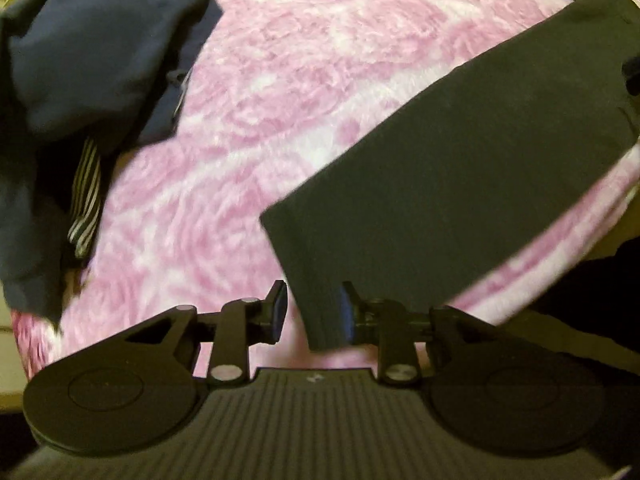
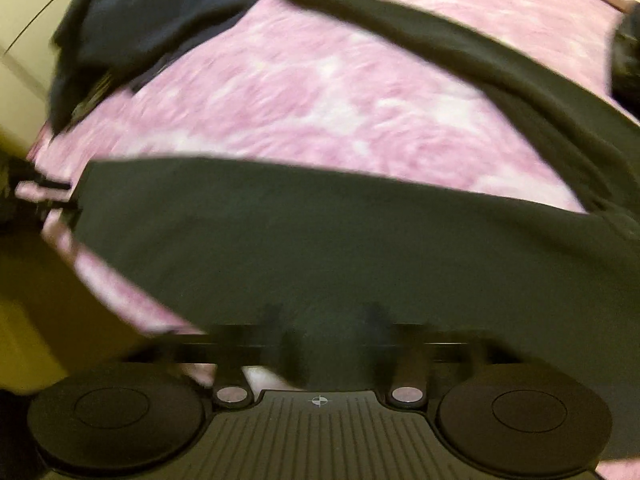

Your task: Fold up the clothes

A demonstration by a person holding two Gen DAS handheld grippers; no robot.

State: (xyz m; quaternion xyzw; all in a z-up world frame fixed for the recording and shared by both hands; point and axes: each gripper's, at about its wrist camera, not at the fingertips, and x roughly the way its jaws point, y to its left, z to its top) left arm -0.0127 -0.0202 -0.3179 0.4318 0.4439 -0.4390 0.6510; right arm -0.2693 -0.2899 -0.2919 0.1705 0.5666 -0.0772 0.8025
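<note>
Two claws hang over your dark trousers [image 1: 460,168] spread on the pink blanket [image 1: 280,80]: left claw [image 1: 312,312] parted around a leg hem, right claw [image 2: 326,332] spread over cloth, so a hurried pinch could snag blanket pile.

I am looking into a home, most likely a bedroom. A fluffy pink-and-white blanket [image 1: 280,92] covers a bed and fills most of both views. Clothes lie on it: a dark garment [image 1: 460,184] spread flat and a loose pile of navy clothing [image 1: 92,52] with a striped piece [image 1: 85,196].
</note>
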